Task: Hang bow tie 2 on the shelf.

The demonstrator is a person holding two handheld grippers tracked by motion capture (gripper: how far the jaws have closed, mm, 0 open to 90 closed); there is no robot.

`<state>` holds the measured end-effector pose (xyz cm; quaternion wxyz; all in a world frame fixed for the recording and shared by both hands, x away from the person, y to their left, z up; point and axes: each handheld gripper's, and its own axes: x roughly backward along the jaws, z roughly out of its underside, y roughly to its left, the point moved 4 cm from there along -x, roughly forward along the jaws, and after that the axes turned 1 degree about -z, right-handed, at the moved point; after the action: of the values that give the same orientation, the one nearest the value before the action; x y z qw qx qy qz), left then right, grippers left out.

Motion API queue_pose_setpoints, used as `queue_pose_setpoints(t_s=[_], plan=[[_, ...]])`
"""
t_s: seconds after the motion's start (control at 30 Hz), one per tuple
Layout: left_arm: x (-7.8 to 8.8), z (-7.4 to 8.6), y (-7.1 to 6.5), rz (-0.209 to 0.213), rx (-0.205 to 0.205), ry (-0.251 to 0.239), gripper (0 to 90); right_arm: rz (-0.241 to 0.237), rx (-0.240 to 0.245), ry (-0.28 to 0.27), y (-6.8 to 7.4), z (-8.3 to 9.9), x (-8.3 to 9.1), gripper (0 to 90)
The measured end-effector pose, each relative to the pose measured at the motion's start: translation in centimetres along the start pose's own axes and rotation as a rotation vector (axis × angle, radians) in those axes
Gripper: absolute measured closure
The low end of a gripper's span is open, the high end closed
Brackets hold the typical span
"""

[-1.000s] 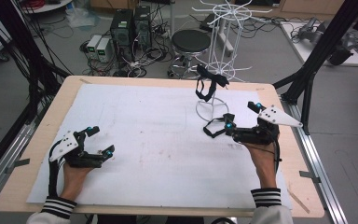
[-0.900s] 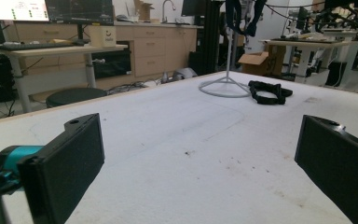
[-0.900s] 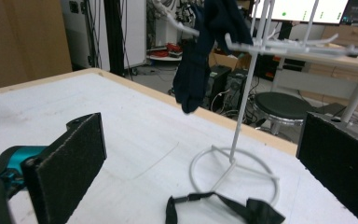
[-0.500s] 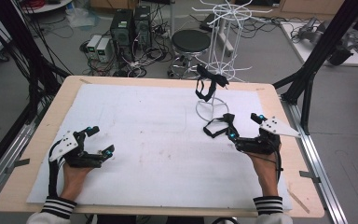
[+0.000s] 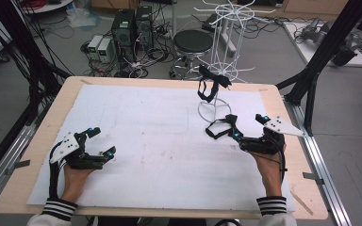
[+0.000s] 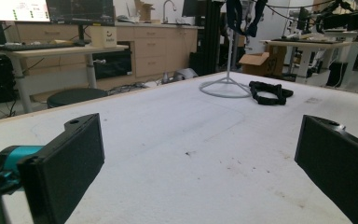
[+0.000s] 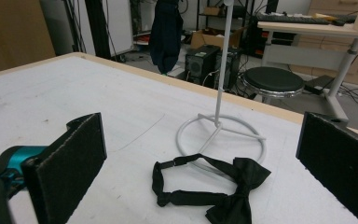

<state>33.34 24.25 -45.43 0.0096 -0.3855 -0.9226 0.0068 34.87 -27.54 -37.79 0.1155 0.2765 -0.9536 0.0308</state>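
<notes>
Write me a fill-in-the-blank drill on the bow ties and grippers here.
1. The bow tie on the table lies in front of the ____ gripper.
2. Another bow tie hangs on the white wire ____.
3. Both grippers' jaws stand ____; the left gripper holds nothing.

Missing words: right; stand; open

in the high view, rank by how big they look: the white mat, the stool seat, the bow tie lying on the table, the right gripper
1. white mat
2. right gripper, with its grey plate
3. stool seat and bow tie: they look alike, and the stool is farther off, so unranked
</notes>
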Motion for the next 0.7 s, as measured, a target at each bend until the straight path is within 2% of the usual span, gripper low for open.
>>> queue_pose_setpoints(t_s=[0.1,0.3,0.7], plan=[[0.0,0.0,0.0,-0.001,0.001,0.0,1.8,0.003,-0.004,0.012,-0.1,0.0,-0.2,0.7],[0.0,0.0,0.0,-0.001,-0.009,0.002,1.8,0.022,-0.044,0.039,-0.4,0.1,-0.6,0.7],[0.0,0.0,0.0,0.0,-0.009,0.0,1.8,0.053,-0.056,0.122,-1.5,-0.4,-1.6,0.7]])
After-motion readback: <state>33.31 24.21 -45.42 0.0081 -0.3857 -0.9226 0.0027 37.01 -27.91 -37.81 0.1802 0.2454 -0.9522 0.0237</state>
